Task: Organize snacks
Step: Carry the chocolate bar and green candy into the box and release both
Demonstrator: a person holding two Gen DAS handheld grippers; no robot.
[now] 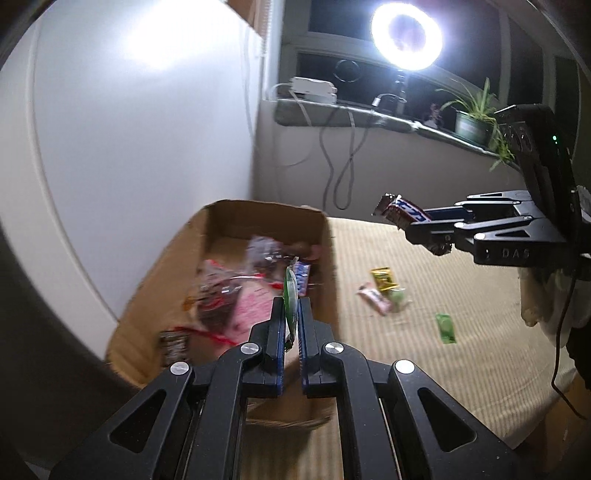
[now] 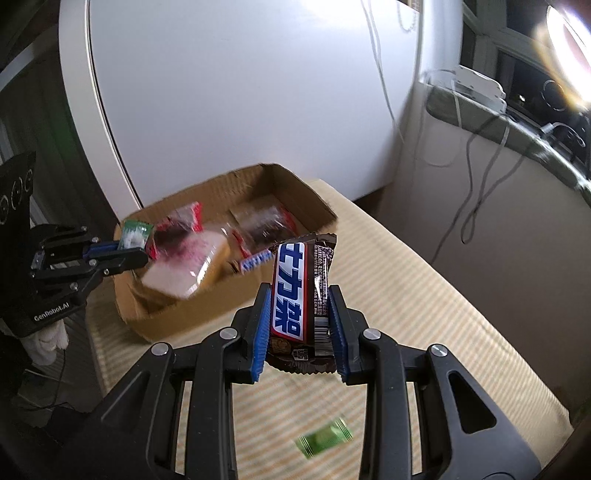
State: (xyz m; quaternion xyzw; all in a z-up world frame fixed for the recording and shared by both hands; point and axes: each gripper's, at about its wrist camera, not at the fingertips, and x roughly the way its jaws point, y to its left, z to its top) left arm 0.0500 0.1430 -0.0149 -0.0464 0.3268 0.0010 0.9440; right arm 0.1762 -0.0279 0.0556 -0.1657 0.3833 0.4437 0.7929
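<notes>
In the left wrist view the left gripper (image 1: 291, 306) sits at lower centre, its blue-padded fingers (image 1: 277, 332) pressed onto a thin green packet (image 1: 291, 295) seen edge-on. The packet hangs over the open cardboard box (image 1: 177, 254), which fills the middle left of the frame and holds a blurred heap of snacks (image 1: 236, 295) in red, pink and clear wrappers, with a dark bar (image 1: 173, 345) at the near corner. The box rests on a beige striped surface (image 1: 424, 369). At right centre the right gripper (image 1: 424, 227) reaches in from the edge, pinching a brown chocolate bar (image 1: 400, 212) with a blue and white label, held above the surface and apart from the box. Below it, on the surface, lie a yellow packet (image 1: 384, 277), a pink bar (image 1: 375, 297) and a pale green sweet (image 1: 399, 297) close together, and a green sachet (image 1: 446, 328) alone further right. A ring light (image 1: 406, 35) glares at top right above a sill with a plant (image 1: 472, 118)

In the right wrist view the right gripper (image 2: 299, 325) at lower centre clamps the chocolate bar (image 2: 299, 295) upright by its long edges, in front of the box (image 2: 207, 302). At middle left the left gripper (image 2: 129, 251) holds the green packet (image 2: 135, 234) at the box's left rim. A green sachet (image 2: 323, 439) lies blurred on the surface (image 2: 443, 295) at the bottom
</notes>
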